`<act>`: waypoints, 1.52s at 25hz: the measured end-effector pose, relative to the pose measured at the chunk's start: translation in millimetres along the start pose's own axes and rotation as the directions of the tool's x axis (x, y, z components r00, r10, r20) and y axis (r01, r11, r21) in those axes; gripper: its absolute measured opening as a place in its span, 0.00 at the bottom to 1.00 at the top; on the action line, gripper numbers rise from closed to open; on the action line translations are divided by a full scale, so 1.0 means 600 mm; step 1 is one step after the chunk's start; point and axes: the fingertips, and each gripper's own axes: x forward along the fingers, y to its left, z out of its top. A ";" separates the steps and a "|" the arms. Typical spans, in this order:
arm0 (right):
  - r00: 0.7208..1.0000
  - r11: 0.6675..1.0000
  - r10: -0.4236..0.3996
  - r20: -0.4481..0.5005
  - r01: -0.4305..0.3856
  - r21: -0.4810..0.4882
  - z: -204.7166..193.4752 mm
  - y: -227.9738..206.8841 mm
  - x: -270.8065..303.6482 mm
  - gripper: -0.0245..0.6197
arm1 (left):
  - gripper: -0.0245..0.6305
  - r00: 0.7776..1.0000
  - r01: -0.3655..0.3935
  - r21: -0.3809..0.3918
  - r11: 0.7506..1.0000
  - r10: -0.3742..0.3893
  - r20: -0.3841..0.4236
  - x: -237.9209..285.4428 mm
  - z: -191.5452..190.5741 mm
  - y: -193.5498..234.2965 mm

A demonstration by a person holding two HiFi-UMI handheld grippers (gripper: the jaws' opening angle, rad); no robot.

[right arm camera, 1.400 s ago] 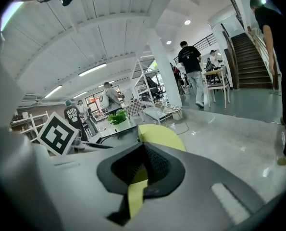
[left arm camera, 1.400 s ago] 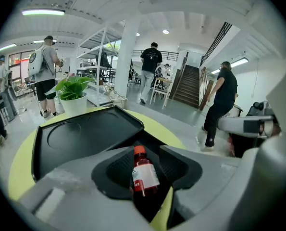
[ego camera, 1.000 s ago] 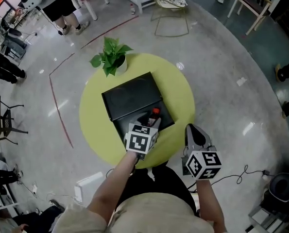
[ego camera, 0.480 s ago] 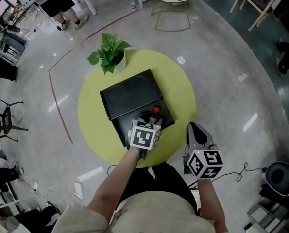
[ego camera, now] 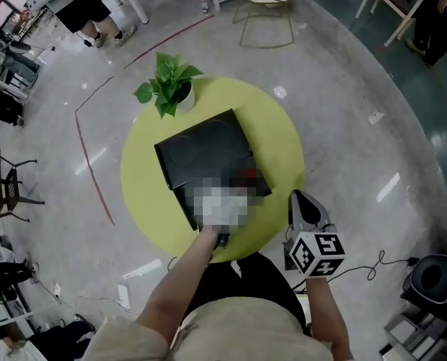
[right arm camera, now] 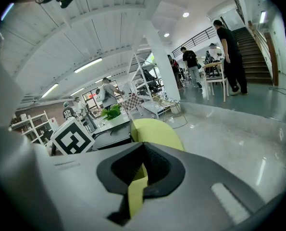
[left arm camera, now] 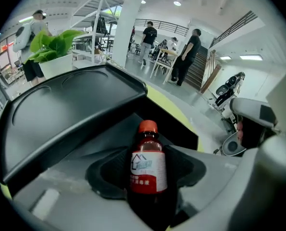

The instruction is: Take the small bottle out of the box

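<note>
Since they've just been opening, L gripper (left arm camera: 147, 189) jaws: wide apart, not squeezing anything.
Between L jaws: small bottle (left arm camera: 148, 163), standing up, dark red w/ a red cap and a white label.
Bottle spot: inside the box (ego camera: 184, 195), on its right side, close to the box wall.
R gripper (right arm camera: 141, 171) jaws: closed together, only a thin slit left, nothing in them.
R gripper spot: just off the near edge of the table, well apart from the bottle.
Box: black, lid (left arm camera: 61, 105) open, up behind the bottle.
Table (ego camera: 279, 138): round, yellow-green, box approx. in the middle.
Plant (ego camera: 170, 89): green leaves, white pot, at the far edge, just beside the lid.
</note>
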 end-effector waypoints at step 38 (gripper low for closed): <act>1.000 0.998 0.029 0.000 -0.029 -0.049 -0.011 0.072 -0.019 0.04 | 0.39 0.978 -0.097 0.159 0.982 0.064 0.200 -0.114 0.053 -0.008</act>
